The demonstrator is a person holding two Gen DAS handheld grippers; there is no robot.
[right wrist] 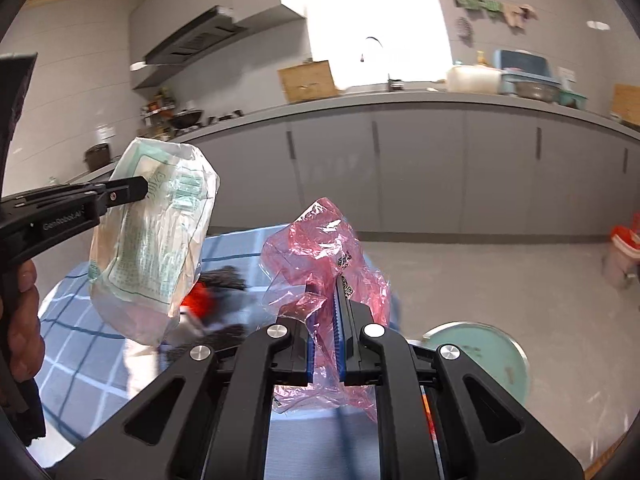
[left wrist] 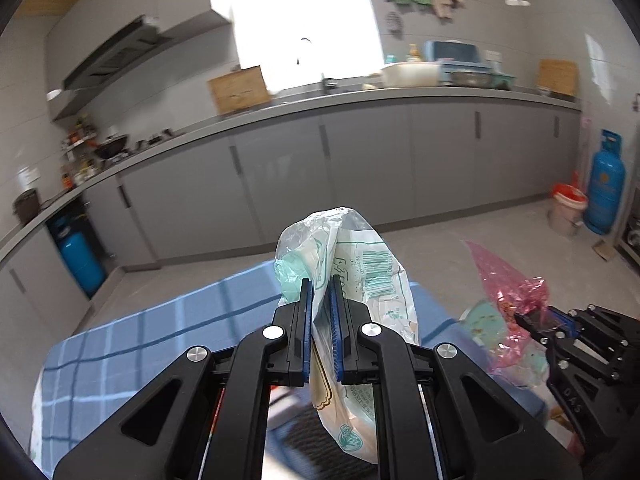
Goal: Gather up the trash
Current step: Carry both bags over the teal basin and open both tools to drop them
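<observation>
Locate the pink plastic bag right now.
The pink plastic bag is clamped in the right gripper, held above the blue checked cloth; the left wrist view shows it low at the right.

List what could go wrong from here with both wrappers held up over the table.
1. The left gripper pinches the white-and-green wrapper only at a thin fold; most of it hangs free and could slip out.
2. The pink plastic bag in the right gripper seems to carry crumbs that may scatter onto the blue checked cloth.
3. The bucket with the orange liner stands far across the floor, so a long carry.
</observation>
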